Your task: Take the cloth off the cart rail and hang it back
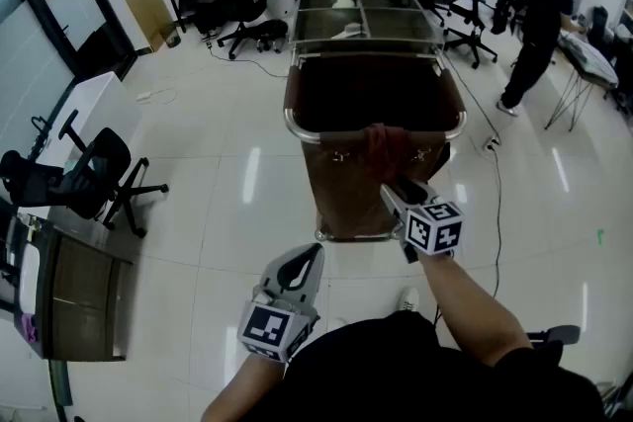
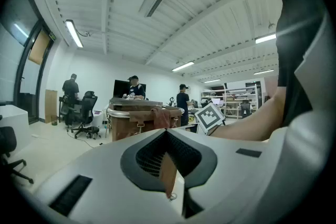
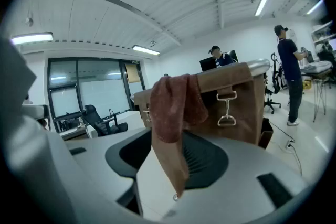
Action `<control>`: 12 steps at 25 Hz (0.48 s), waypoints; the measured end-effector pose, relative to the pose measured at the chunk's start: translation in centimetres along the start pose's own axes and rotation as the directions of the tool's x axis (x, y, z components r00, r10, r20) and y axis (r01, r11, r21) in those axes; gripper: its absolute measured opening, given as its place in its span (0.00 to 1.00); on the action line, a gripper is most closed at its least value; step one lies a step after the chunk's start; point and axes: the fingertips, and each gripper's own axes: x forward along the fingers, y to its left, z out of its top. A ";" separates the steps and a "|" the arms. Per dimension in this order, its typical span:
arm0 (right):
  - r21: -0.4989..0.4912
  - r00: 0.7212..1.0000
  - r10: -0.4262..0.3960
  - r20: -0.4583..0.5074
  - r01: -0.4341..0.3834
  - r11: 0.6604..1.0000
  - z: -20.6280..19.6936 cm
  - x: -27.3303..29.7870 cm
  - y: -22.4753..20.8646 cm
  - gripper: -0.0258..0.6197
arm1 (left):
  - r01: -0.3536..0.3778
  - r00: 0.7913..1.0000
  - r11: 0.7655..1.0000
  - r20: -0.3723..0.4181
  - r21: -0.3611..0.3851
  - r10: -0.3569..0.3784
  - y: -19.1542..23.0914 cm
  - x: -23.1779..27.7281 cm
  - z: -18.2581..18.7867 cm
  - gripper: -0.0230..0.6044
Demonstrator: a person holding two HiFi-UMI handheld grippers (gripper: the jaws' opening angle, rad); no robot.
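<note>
You are holding the left gripper (image 1: 313,254) low and close to your body, well back from the cart (image 1: 341,198). In the left gripper view its jaws are meeting at the tips (image 2: 167,132), leaving only a thin slit behind them, and nothing is sitting between them. Past those tips the cart is standing some way off, with the cloth (image 2: 161,117) hanging at its near end.

Moving to the middle, the cart is facing you end-on on the pale glossy floor (image 1: 218,212), and a brown bag (image 1: 336,183) is hanging from the chrome rail (image 1: 293,126) that runs round its near end. The reddish cloth (image 1: 379,148) is draped over the middle of that rail, with its loose end hanging down the front of the bag.

To the right, you are reaching the right gripper (image 1: 390,191) forward and pointing it slightly downward at the cloth. In the right gripper view its jaws (image 3: 167,147) are standing apart, and the cloth (image 3: 176,105) is hanging right at their tips, beside a metal clasp (image 3: 227,108) on the bag. The pads are not pressing on the fabric; whether a tip is brushing its lower edge, I cannot tell.
</note>
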 end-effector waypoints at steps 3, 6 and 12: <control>-0.007 1.000 -0.011 -0.006 0.011 1.000 0.1 1.5 -1.2 0.37 | -0.011 1.000 1.000 0.008 0.004 0.011 0.4 0.3 0.2 0.04; -0.014 1.000 -0.004 -0.016 0.004 1.000 0.0 2.4 -1.4 0.36 | -0.017 1.000 1.000 0.008 0.007 0.017 0.7 0.5 0.3 0.04; -0.058 0.999 0.040 0.010 -0.039 0.998 0.5 2.4 0.1 0.14 | -0.021 1.000 1.000 0.008 0.004 0.021 1.2 1.0 0.2 0.04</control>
